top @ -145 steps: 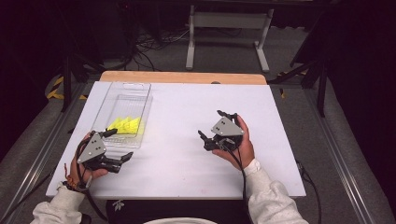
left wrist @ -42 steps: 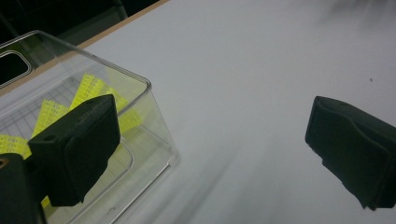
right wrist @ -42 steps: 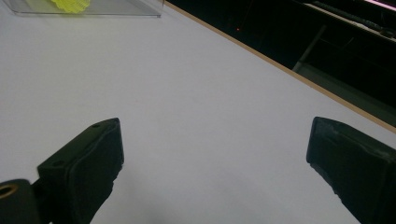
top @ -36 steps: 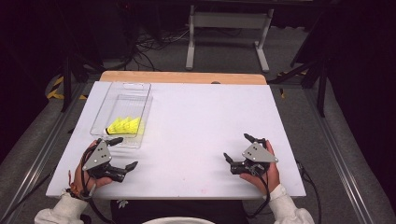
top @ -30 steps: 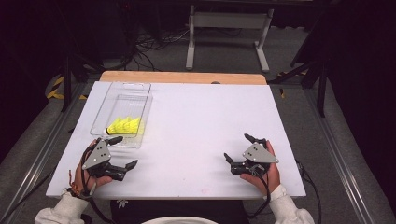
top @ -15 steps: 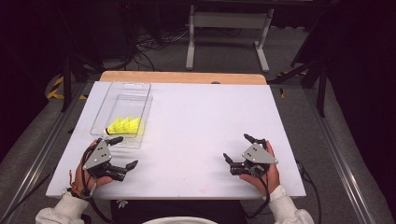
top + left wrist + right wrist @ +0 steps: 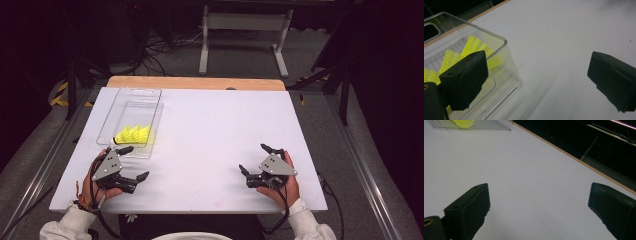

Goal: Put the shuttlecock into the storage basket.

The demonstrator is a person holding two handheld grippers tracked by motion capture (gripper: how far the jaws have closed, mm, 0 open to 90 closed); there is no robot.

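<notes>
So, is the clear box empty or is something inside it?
Not empty. The clear box on the table holds yellow shuttlecocks at its near end; their yellow skirts show through its wall in the left gripper view.

The high view looks forward and down from above the worktop's (image 7: 210, 130) near edge, taking in the whole surface and the floor beyond the far edge. The left gripper view sits low and close to the surface near the near left corner, facing the clear tray (image 7: 506, 50). The right gripper view sits low near the near right corner, facing the far edge. All three views share the clear tray (image 7: 127, 107) (image 7: 486, 126).
</notes>
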